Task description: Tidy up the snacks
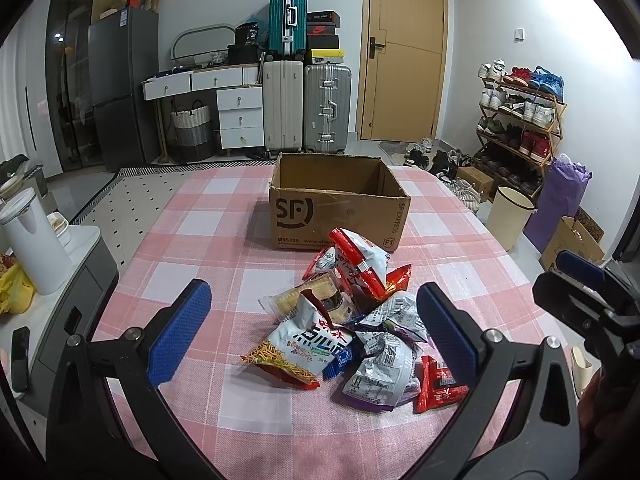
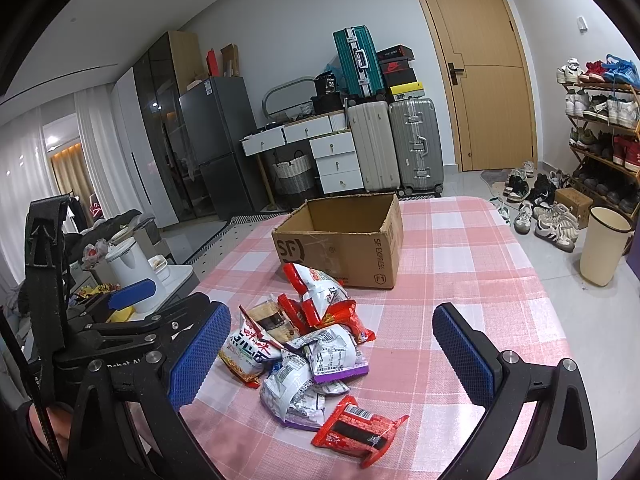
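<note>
A heap of snack packets [image 1: 348, 320] [image 2: 308, 340] lies on the pink checked tablecloth [image 1: 200, 240] [image 2: 460, 260], red, white and purple wrappers mixed together. Behind the heap stands an open cardboard box [image 1: 340, 208] [image 2: 344, 248] printed SF, its inside showing nothing. My left gripper [image 1: 314, 332] hovers open above the near side of the heap, blue pads wide apart. My right gripper [image 2: 332, 356] is open too, over the heap, with a red packet [image 2: 360, 428] nearest to it. Neither holds anything.
Left of the table stands a low cabinet with a white kettle [image 1: 32, 240] [image 2: 132, 272]. A cream bin [image 1: 510, 220] [image 2: 602, 248], shoes and a shoe rack [image 1: 520, 120] sit on the floor to the right. Suitcases [image 1: 308, 108], drawers and a door lie beyond.
</note>
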`<move>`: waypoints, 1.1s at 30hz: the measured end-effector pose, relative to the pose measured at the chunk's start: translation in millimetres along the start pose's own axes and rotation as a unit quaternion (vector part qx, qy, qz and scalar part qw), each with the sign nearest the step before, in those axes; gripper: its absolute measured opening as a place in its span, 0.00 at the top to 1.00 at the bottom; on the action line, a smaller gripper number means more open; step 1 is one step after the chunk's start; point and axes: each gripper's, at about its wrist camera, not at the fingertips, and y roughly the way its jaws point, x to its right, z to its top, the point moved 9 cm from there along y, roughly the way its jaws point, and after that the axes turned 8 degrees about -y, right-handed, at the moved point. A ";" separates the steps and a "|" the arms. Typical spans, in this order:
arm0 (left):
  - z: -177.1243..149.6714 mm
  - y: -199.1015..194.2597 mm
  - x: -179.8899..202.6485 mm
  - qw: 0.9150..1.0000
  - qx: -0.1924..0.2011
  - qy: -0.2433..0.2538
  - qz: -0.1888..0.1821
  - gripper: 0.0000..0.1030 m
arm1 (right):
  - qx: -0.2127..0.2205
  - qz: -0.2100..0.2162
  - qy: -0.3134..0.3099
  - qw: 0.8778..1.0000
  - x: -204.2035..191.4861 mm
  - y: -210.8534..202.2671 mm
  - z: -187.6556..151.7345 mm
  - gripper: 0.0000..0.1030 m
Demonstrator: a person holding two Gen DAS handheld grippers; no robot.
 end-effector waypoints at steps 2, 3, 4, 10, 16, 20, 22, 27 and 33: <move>-1.7 2.0 -1.4 1.000 -0.003 -0.001 0.005 0.00 | -0.002 0.000 0.001 1.000 1.5 -1.2 -1.3 0.00; -2.7 3.5 -1.4 1.000 -0.004 -0.001 0.005 0.01 | -0.003 0.000 0.000 1.000 2.0 -1.7 -1.7 0.00; -3.4 3.8 -1.6 1.000 -0.005 -0.003 0.005 0.01 | -0.003 -0.001 0.000 1.000 3.0 -2.1 -3.3 0.00; -6.0 6.1 -5.0 1.000 -0.008 -0.005 0.004 0.01 | -0.024 0.005 0.000 1.000 5.5 1.3 -15.8 0.00; -8.4 8.5 -5.0 1.000 -0.012 -0.010 0.002 0.01 | -0.044 0.011 -0.005 0.999 4.3 7.1 -31.7 0.00; -10.9 13.1 -9.3 1.000 -0.015 -0.014 0.003 0.01 | -0.063 0.017 -0.002 0.998 6.6 14.4 -47.5 0.00; -11.2 15.8 -11.5 1.000 -0.017 -0.017 0.003 0.01 | -0.078 0.019 0.001 0.997 8.6 19.8 -59.1 0.00; -14.0 21.3 -13.7 1.000 -0.022 -0.019 0.005 0.01 | -0.124 0.020 0.001 0.992 9.9 39.0 -86.2 0.00; -14.4 24.7 -18.1 0.999 -0.026 -0.023 0.003 0.01 | -0.163 0.019 0.001 0.986 8.3 60.5 -112.6 0.00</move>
